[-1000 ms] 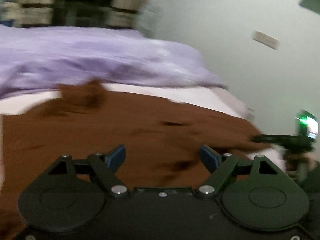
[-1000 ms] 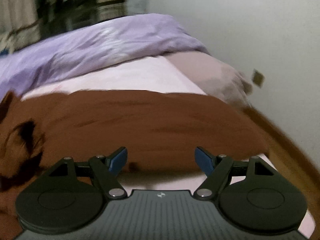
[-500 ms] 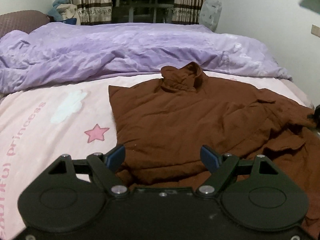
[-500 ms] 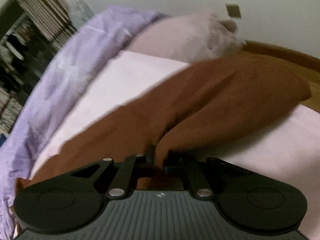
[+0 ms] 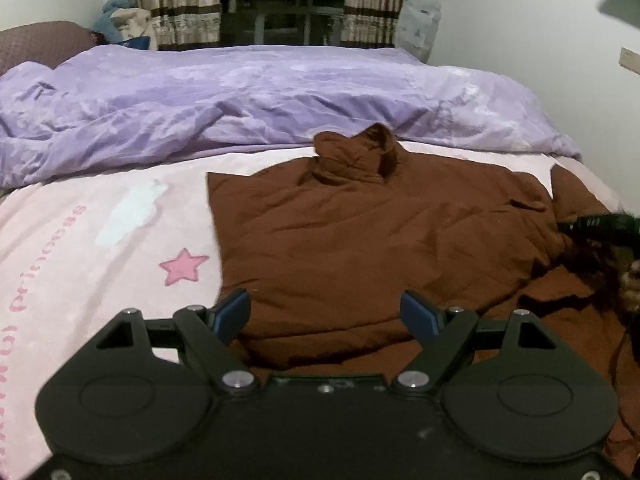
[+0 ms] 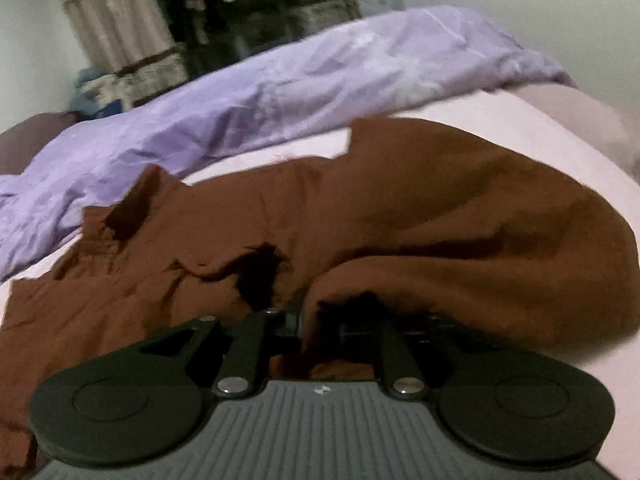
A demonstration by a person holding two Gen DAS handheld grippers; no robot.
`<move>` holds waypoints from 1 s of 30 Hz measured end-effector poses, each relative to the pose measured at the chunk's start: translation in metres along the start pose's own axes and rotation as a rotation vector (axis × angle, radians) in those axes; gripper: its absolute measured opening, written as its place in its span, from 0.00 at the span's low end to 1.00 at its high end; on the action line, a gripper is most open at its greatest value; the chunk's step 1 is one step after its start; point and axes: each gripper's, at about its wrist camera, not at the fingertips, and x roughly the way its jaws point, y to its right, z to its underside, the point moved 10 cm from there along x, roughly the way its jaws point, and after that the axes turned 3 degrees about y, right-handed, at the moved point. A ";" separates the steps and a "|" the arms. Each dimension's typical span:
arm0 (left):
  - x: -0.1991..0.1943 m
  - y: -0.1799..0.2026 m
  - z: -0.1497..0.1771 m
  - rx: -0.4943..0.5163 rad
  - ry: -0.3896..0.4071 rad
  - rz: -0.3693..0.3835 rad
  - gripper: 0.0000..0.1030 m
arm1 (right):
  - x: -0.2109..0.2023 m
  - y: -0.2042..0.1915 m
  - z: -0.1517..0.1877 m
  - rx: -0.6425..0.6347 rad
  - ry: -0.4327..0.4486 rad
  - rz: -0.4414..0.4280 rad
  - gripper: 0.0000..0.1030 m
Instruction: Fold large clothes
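Note:
A brown high-collared top lies spread on the pink sheet, its collar towards the purple duvet. My left gripper hovers open just over the top's near hem, nothing between its blue pads. In the right wrist view the top is bunched, with a fold of its right side lifted and draped across my right gripper. Its jaws are opening; cloth still hangs between them and hides the fingertips.
A rumpled purple duvet fills the far half of the bed. Behind it hang curtains around a dark opening. A white wall runs along the right side. A pillow lies at the bed's right end.
The right gripper closed on the top's right side and swung it left over the body; its jaws now stand wider apart. The left view swung onto the spread top, then held still.

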 end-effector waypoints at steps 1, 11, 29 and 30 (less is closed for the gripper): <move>0.001 0.004 0.000 0.012 -0.002 0.004 0.81 | -0.008 0.002 -0.002 0.022 0.001 -0.015 0.54; 0.000 0.026 -0.007 0.115 0.016 -0.018 0.81 | -0.074 0.090 -0.003 0.302 0.028 0.031 0.91; -0.010 0.000 0.005 0.096 0.004 -0.058 0.81 | 0.006 0.191 -0.002 0.728 0.036 0.103 0.22; -0.010 -0.003 0.006 0.099 0.002 -0.066 0.81 | 0.002 0.189 -0.002 0.755 0.043 0.088 0.21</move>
